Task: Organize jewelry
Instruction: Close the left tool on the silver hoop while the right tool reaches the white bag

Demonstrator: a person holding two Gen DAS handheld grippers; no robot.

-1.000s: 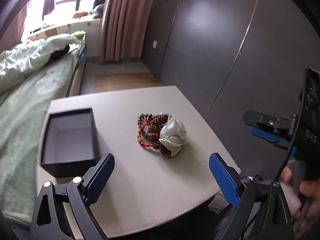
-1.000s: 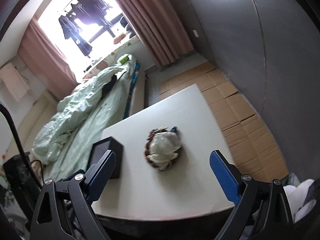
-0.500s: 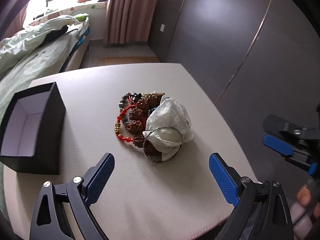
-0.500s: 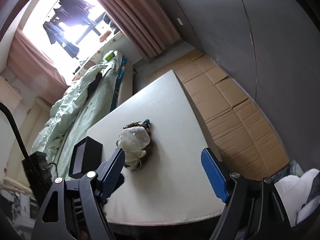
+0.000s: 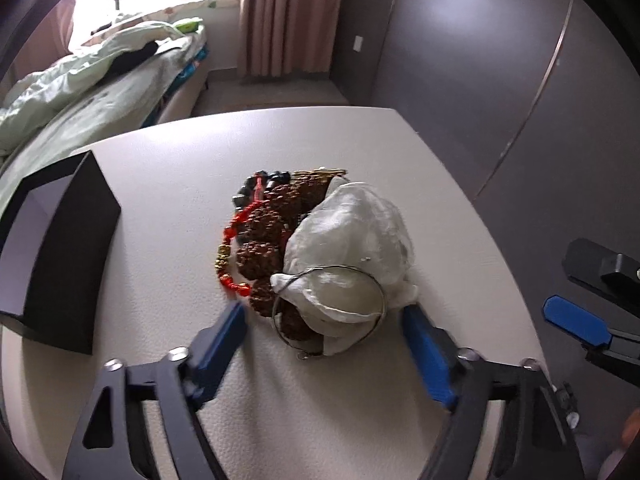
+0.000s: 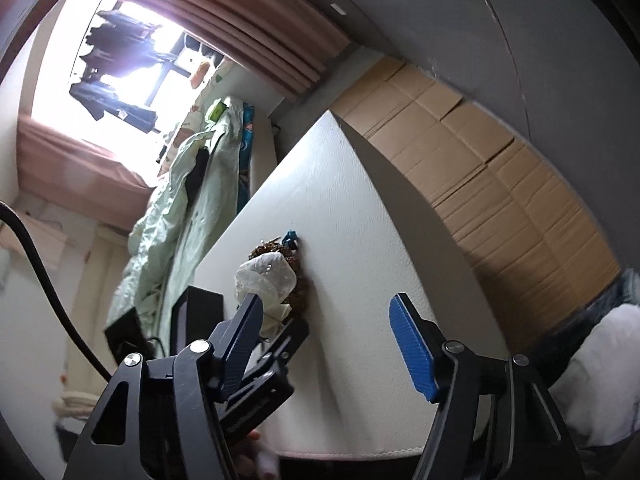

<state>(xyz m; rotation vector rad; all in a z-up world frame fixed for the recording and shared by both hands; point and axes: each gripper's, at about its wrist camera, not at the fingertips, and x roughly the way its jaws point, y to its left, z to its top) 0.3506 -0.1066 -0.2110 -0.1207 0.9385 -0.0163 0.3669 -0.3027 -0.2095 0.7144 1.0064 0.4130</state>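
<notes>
1. The left gripper (image 5: 322, 334) is hanging low over the near part of the desk (image 5: 168, 168), and its blue fingers (image 5: 224, 332) are closing on either side of the near end of the jewelry pile (image 5: 280, 224). The pads are not pressing on anything yet; the thin wire hoop (image 5: 332, 308) and the lower end of the white bag (image 5: 352, 240) are lying between them.
2. To do this grab well, I judge the fingers should be coming down until the tips are almost brushing the desk, then closing on one piece only. The hoop is draped over the bag, so a wide bite is likely to be lifting both together.
3. The red bead string (image 5: 236, 232) and the brown knobbly beads (image 5: 264, 236) are touching the bag on its left side and look tangled with it, so a slow lift is the safer choice.
4. The right gripper (image 6: 324, 328) is waiting at the near right edge of the desk, its fingers closing on nothing but air. It could be pinning the bag while the left one is pulling a piece free.
5. The black box (image 5: 60, 248) is standing open near the left edge of the desk, well apart from the pile. What is showing of its pale inside is bare, though its floor is partly hidden.
6. The white bag is lying crumpled on the pile; what it is holding, if anything, I cannot tell.
</notes>
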